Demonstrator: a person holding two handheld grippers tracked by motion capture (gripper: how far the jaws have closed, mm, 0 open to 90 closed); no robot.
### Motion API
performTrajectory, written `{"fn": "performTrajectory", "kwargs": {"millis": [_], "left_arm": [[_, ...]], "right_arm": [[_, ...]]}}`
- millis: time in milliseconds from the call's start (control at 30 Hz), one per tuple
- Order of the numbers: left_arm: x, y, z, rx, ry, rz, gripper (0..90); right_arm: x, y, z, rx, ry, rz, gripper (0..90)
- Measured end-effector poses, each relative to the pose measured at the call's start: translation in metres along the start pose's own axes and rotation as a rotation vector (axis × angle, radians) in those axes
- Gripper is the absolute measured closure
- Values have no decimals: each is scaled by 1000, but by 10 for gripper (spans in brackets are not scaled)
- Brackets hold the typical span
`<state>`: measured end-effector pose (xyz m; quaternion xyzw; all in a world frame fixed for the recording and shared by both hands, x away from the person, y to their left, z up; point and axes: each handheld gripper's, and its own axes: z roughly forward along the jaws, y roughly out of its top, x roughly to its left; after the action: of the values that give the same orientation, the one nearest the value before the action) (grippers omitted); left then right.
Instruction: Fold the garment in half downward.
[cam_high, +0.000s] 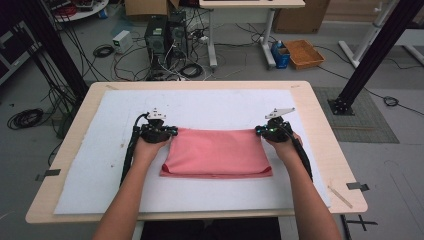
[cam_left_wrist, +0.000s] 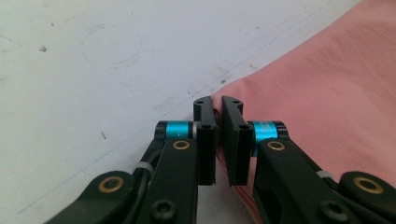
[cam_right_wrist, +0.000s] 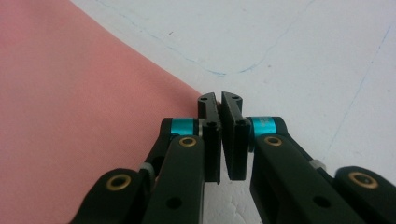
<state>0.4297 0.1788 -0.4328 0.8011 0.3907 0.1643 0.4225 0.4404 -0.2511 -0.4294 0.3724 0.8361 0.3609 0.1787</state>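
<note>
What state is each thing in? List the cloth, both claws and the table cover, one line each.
Pink cloth: folded, lying flat on the cover, its two far corners pinched.
Left claw: shut on the pink cloth at its far left corner.
Right claw: shut on the pink cloth at its far right corner.
White table cover: spread flat over the table, lightly scuffed, with thin blue lines drawn on it.

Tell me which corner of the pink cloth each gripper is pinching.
The two far corners: left gripper on the far-left, right gripper on the far-right of the pink cloth; the near corners lie free.

high view overhead; gripper views close, sharing pink cloth (cam_high: 216, 152).
</note>
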Motion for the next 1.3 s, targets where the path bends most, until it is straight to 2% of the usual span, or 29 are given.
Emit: {"fn": "performTrajectory", "kwargs": {"millis": [67,133,200,267,300,367,400,533,600,700,833,933,1000,1167,1300], "left_arm": [[0,1,-2,-14,19,-7,748],[1,2,-7,-28,28,-16,658],[1,2,-11,-35,21,-26,560],[-1,3,-16,-40,-1,-37,476],[-3,3,-19,-39,-10,-34,435],[-8,1,-24,-85,-22,-26,415],[-10,0,-26,-91,-29,-27,401],[-17,-5,-33,-92,-73,-34,345],[-21,-7,-38,-89,-78,-33,320],[-25,-11,-47,-111,-98,-21,302],[-30,-20,-59,-120,-102,-24,254],[-32,-26,-67,-121,-89,-17,237],[-34,-31,-74,-123,-97,-23,213],[-35,-39,-87,-139,-101,-29,196],[-36,-45,-89,-120,-81,-37,195]], "right_arm": [[0,-1,-1,-9,-9,14,800],[-1,-3,-3,-28,-17,45,642],[-2,-6,-7,-48,-14,83,526],[-2,-9,-9,-51,-5,100,420],[-2,-11,-10,-56,-4,98,404],[0,-14,-13,-69,8,88,382],[1,-15,-14,-68,11,84,359],[7,-16,-21,-84,35,71,303],[12,-17,-25,-99,58,64,285],[20,-17,-30,-122,96,66,233],[29,-18,-37,-163,131,46,219],[35,-18,-41,-183,152,32,218],[37,-18,-44,-193,152,22,217],[37,-16,-49,-225,161,22,216],[35,-12,-51,-236,165,28,216]]}}
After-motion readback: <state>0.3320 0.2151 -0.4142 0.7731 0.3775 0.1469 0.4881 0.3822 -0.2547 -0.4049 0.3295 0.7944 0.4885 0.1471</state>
